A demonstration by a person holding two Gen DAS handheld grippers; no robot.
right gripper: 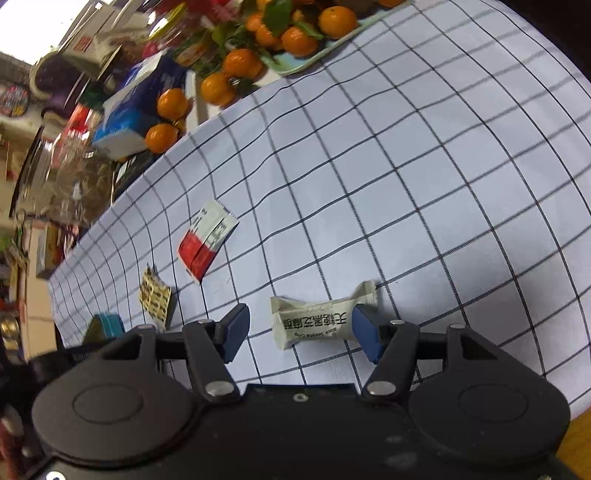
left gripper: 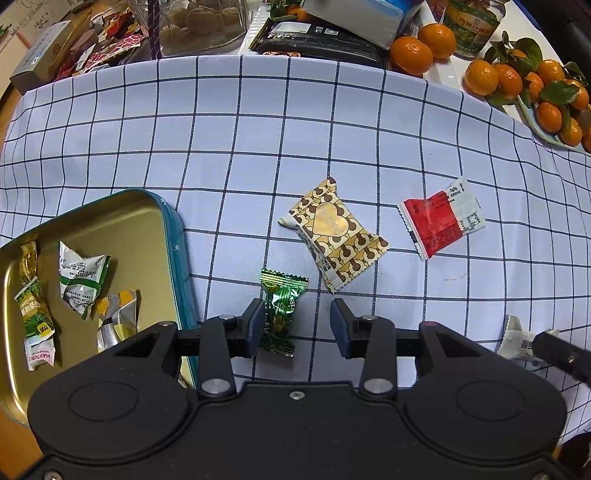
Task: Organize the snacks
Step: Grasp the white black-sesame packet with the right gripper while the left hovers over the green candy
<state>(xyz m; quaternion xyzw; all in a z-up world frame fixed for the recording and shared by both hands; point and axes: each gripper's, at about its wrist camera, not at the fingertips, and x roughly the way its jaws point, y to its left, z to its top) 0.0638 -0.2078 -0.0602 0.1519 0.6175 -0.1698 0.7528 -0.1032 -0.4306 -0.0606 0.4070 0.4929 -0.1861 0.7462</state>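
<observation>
Your left gripper [left gripper: 297,326] points down at a green foil candy [left gripper: 281,312], a small twist-wrapped sweet with shiny, crinkled ends. It lies on the checked tablecloth [left gripper: 258,147] between the spread jaws. The left pad looks to be touching its edge; the right pad stands clear of it, so nothing is gripped.

At 1 o'clock from the candy lies a cream and brown patterned packet [left gripper: 334,234] with a gold heart on it. Farther out at 2 o'clock is a red and white sachet [left gripper: 441,218]. At 9 o'clock sits a gold tin tray [left gripper: 110,221] with a teal rim, holding several wrapped sweets [left gripper: 83,282].

Your right gripper [right gripper: 301,332] also hangs with its jaws apart, around a white candy [right gripper: 317,319] with dark print and pinched ends. The right pad sits at the wrapper's end; whether it touches is unclear. The left pad is well clear.

From that white candy, the red and white sachet [right gripper: 207,238] is at 11 o'clock and the patterned packet [right gripper: 155,297] at 9 o'clock. Along the cloth's far edge at 12 o'clock are mandarins [left gripper: 412,55] with leaves, a glass jar of biscuits [left gripper: 201,22] and boxes.
</observation>
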